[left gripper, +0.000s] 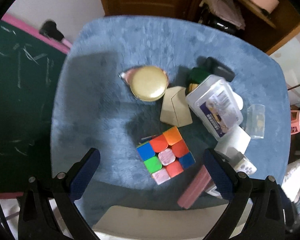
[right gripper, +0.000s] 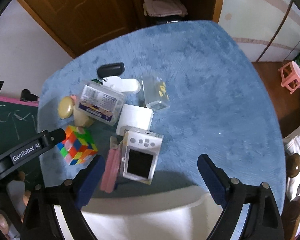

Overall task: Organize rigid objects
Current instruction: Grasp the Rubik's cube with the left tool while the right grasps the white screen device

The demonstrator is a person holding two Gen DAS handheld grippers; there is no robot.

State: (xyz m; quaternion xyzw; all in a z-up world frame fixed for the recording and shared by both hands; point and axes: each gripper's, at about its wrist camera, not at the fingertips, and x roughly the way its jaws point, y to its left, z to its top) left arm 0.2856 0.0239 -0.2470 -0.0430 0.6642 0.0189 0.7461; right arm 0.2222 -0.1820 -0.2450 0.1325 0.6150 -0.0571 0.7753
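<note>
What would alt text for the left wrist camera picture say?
An open two-finger gripper hangs above a multicoloured puzzle cube on a blue fuzzy table cover. Beyond the cube lie a round gold tin, a beige folded box and a clear plastic case.

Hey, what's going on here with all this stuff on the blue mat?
A person holds two grippers above a pile of small things on a blue mat. The left gripper hangs open over the puzzle cube; the right gripper hangs open over the white handheld game. Nothing is gripped yet.
</note>
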